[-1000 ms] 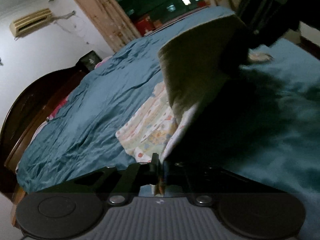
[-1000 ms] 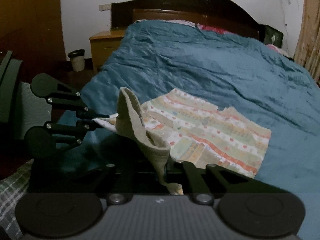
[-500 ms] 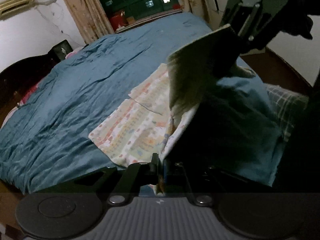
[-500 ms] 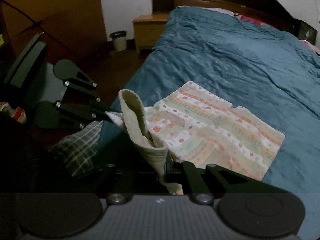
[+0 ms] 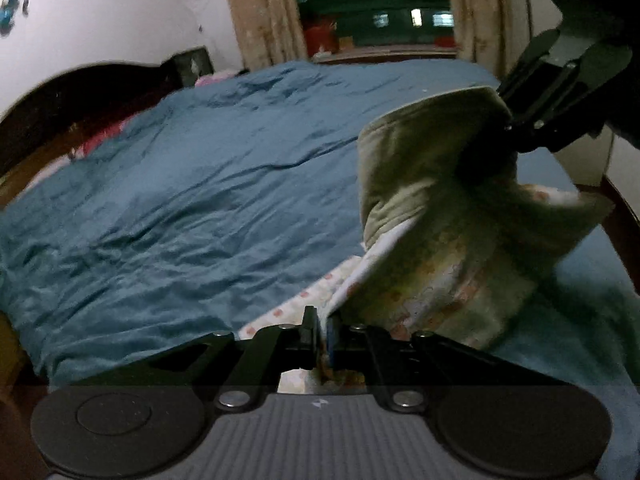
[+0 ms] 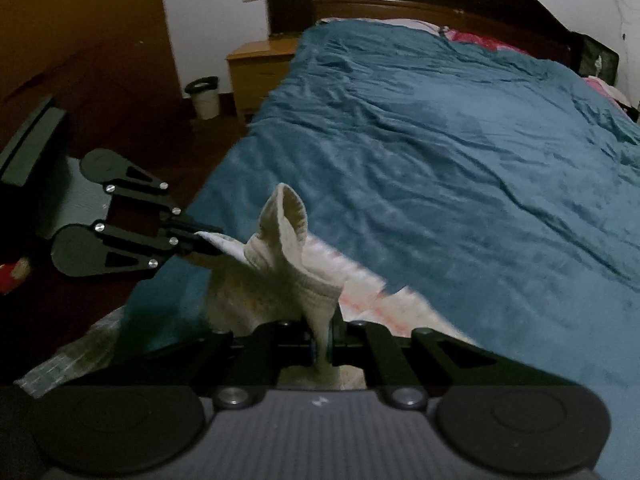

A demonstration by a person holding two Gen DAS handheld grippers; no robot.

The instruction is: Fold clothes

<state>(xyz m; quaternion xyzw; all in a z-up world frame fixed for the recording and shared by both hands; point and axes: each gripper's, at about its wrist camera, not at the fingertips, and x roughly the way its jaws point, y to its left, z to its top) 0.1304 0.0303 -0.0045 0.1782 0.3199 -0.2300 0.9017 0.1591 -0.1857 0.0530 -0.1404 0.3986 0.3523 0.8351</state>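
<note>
A bed (image 6: pixel 460 168) with a dark wooden headboard (image 6: pixel 420 4) is wearing a rumpled teal blanket (image 5: pixel 180 200); a printed garment (image 6: pixel 360 284) is lying partly on it near the foot edge.

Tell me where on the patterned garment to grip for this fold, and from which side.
Grip the ribbed waistband, the stiffest edge, at its two ends, from the foot of the bed. The left gripper and right gripper are each shut on the patterned garment there, so it hangs evenly.
</note>
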